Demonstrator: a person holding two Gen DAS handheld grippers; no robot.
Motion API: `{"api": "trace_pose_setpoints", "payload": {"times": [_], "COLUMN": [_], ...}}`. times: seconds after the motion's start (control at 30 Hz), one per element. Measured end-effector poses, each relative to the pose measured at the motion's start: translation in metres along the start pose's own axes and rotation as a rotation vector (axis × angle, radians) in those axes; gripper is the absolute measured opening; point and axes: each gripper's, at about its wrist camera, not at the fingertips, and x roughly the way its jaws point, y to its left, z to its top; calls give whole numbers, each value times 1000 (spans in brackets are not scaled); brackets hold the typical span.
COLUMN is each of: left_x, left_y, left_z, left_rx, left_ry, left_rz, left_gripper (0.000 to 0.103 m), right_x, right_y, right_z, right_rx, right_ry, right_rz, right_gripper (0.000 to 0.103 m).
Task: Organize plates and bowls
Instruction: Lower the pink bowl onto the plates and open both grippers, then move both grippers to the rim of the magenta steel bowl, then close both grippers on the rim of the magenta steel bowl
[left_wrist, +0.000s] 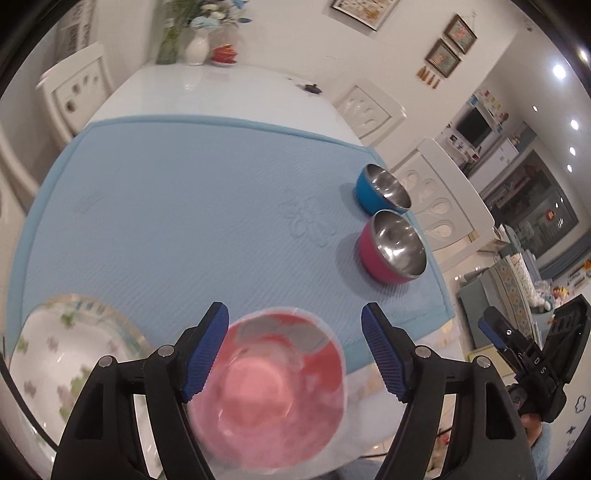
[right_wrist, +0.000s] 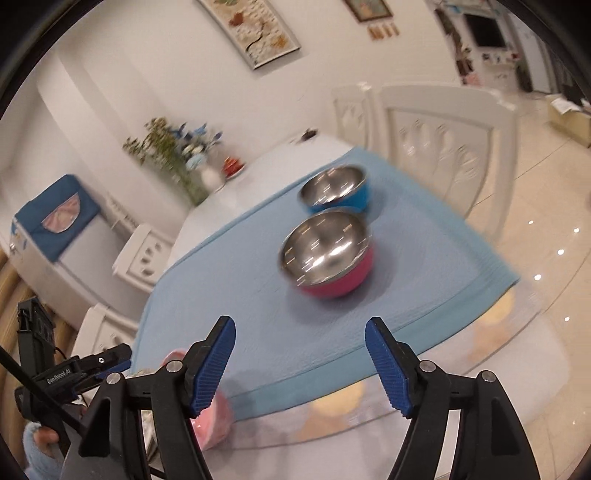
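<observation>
My left gripper (left_wrist: 295, 332) stands open over a pink bowl (left_wrist: 273, 391) at the near edge of the blue mat (left_wrist: 184, 206). The bowl looks blurred and lies between the pads, which do not press on it. A white flowered dish (left_wrist: 55, 373) sits to its left. Two steel-lined bowls stand at the mat's right side, a pink one (left_wrist: 391, 247) and a blue one (left_wrist: 380, 188) behind it. My right gripper (right_wrist: 300, 332) is open and empty, short of the pink steel bowl (right_wrist: 328, 254) and the blue one (right_wrist: 336, 192). The pink bowl (right_wrist: 218, 417) shows beside its left finger.
White carved chairs (right_wrist: 443, 147) stand along the table's right side, another (left_wrist: 74, 88) at the left. A vase of flowers (left_wrist: 197, 44) and a small red item (left_wrist: 225, 53) stand at the far end of the white table (left_wrist: 221, 88). A glass table edge (right_wrist: 498, 350) runs beyond the mat.
</observation>
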Motion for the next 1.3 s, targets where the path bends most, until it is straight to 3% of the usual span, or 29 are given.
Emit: {"api": "trace_pose_setpoints", "payload": {"times": [0.17, 0.37, 0.5, 0.63, 0.77, 1.07, 1.23, 1.3], "left_x": [25, 67, 122, 166, 193, 211, 211, 210], "left_y": [-41, -79, -101, -114, -124, -129, -122, -125], "left_z": [21, 43, 55, 60, 60, 60, 64, 63], "left_rx": [88, 134, 194, 186, 187, 223, 194, 216], "left_ry": [11, 58, 166, 253, 316, 368, 333, 324], "left_rz": [-51, -41, 63, 2, 12, -28, -8, 6], "left_gripper": [73, 73, 73, 72, 70, 60, 44, 39], "right_x": [-1, 20, 48, 86, 121, 161, 171, 175], "right_y": [-33, -64, -79, -90, -98, -93, -89, -87], "right_z": [27, 58, 73, 77, 80, 84, 84, 84], "right_rx": [42, 82, 107, 134, 154, 87, 47, 37], "right_ry": [-19, -2, 39, 112, 182, 248, 260, 268], "right_rz": [-30, -9, 13, 33, 56, 116, 156, 161], "right_gripper": [72, 72, 73, 73, 73, 73, 73, 65]}}
